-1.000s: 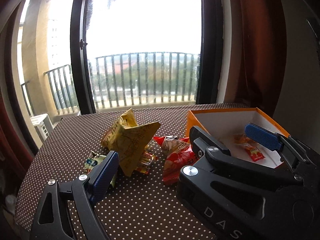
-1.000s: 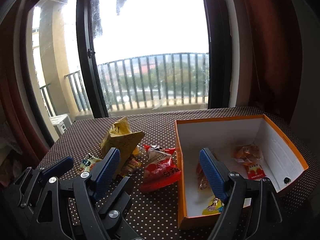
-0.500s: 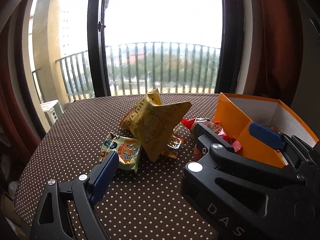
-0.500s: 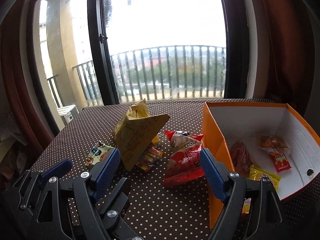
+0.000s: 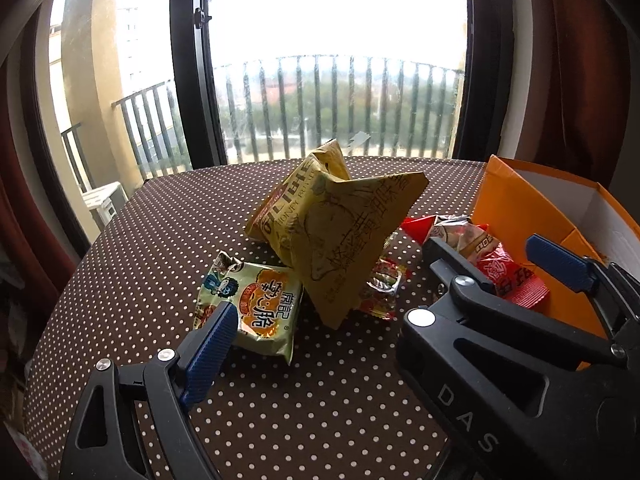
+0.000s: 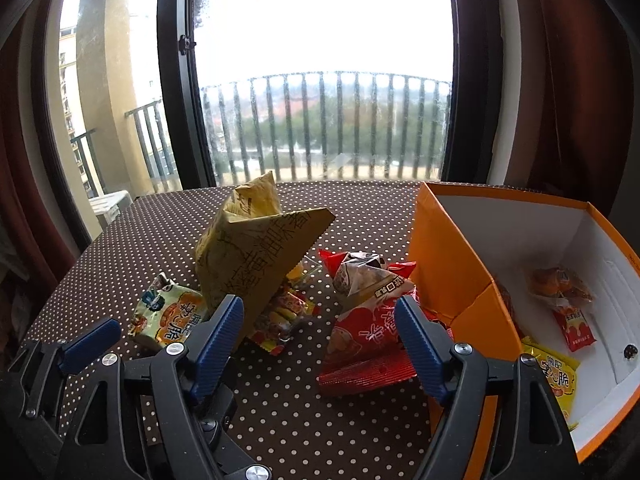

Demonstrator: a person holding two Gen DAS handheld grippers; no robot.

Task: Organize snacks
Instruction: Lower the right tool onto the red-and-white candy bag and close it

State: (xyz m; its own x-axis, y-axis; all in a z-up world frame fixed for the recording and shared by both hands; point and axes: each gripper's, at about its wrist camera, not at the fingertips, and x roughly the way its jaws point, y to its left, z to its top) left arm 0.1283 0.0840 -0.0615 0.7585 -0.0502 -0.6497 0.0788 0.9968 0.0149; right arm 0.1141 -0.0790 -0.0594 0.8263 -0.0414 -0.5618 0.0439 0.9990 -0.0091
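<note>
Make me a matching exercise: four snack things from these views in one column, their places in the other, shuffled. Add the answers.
1. big yellow bag
2. red bag
3. green-and-orange packet
4. orange box

A. holds a few small packets
B. lies flat, leftmost of the pile
C. props up tallest in the pile
D. lies against the box's outer wall

Pairs: 1-C, 2-D, 3-B, 4-A

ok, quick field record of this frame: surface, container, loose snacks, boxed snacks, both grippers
surface: brown polka-dot tablecloth
container: orange box, open, white inside
loose snacks: big yellow bag propped up; green-orange packet flat beside it; red bag against the box wall; small clear-wrapped packet under the yellow bag
boxed snacks: several small packets, one yellow packet
left gripper: open, empty
right gripper: open, jaws just closing slightly, nothing gripped
</note>
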